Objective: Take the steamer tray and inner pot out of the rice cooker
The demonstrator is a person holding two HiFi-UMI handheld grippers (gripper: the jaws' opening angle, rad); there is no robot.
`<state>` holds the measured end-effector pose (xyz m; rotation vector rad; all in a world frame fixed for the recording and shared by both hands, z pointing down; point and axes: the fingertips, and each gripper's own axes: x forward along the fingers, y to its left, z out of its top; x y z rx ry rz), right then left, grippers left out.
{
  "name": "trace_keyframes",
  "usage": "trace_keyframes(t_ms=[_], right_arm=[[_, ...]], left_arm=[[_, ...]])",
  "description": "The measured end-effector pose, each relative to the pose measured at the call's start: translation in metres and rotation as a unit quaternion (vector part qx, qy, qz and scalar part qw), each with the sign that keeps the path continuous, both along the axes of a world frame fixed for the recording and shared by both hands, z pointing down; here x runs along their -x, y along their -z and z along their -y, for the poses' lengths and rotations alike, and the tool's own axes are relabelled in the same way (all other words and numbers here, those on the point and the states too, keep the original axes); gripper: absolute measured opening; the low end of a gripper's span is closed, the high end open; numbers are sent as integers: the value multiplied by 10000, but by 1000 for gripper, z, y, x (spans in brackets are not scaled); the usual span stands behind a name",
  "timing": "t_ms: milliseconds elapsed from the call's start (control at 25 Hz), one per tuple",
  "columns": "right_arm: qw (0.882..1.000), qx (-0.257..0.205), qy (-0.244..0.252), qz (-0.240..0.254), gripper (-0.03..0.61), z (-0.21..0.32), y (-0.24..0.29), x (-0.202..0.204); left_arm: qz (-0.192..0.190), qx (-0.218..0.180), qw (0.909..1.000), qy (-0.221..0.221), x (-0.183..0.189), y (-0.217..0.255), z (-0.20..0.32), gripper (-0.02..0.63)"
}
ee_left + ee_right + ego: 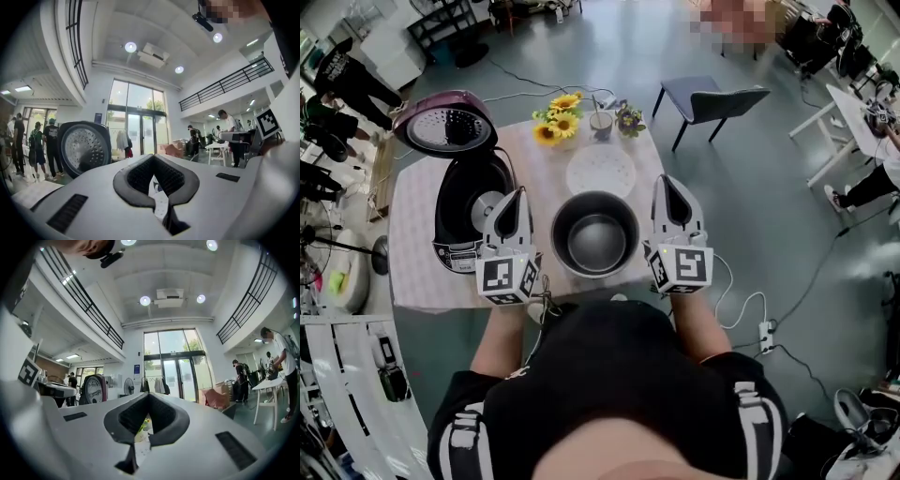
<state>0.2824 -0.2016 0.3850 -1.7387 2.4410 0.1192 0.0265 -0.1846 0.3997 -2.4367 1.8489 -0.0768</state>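
The left gripper [517, 195] and right gripper [667, 182] are both closed with nothing in them. The inner pot [595, 234] sits on the table [422, 220] between them. The steamer tray [600, 170] lies just beyond it, with the sunflowers [558, 117] and a cup [601, 123] farther ahead. The open rice cooker [473, 202] stands just left of the left gripper. Only the head view shows the pot and tray. The gripper views show the cooker's lid [83, 147] and glass doors [136, 131] far ahead.

On counter [412, 244]: rice cooker [469, 211] at left, inner pot [594, 234] right of it at centre front, steamer tray [601, 170] just behind pot. sunflowers [558, 119] and cup [601, 123] behind tray, at far edge. left gripper [517, 193] shows between cooker and pot, right gripper [667, 181] right of pot.
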Motion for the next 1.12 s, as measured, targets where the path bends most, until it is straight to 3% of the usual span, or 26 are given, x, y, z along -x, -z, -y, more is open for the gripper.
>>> trace_keyframes(t_ms=[280, 1120], right_arm=[[9996, 93, 277, -9, -2, 0, -8, 11], [9977, 569, 369, -51, -2, 1, -36, 14]], left_arm=[[142, 205, 9997, -68, -12, -8, 2, 3], [86, 463, 9988, -116, -10, -18, 5, 3]])
